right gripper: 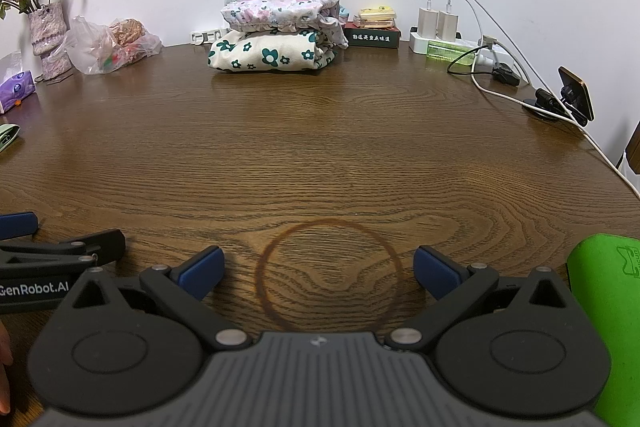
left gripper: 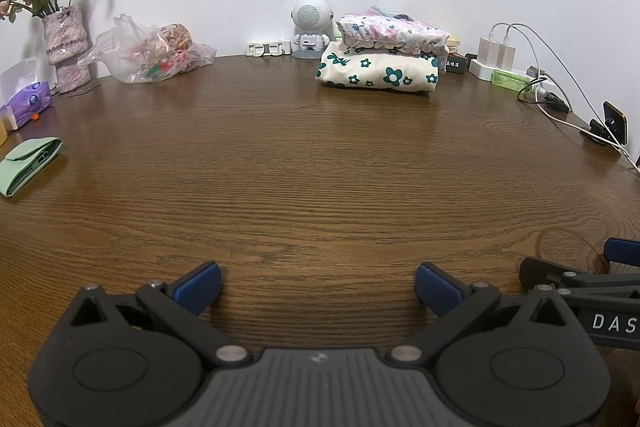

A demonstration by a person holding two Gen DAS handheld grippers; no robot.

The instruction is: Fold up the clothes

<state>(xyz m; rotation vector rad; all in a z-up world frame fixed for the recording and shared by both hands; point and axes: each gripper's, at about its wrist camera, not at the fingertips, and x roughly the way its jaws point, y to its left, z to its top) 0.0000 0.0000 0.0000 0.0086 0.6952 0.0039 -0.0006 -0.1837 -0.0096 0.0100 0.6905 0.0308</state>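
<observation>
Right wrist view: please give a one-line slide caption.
Open right gripper above table; folded clothes stacked at far edge.

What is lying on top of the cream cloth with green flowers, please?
A folded pink-flowered garment lies on top of the cream cloth. More fabric, purple and blue, shows behind it, but how many pieces cannot be told. The speaker is mostly hidden in the right wrist view.

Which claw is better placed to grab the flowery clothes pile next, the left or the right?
Left, though only slightly. Both the left gripper and right gripper are open and empty, and the clothes pile sits far across the table, nearer centre ahead of the left.
</observation>
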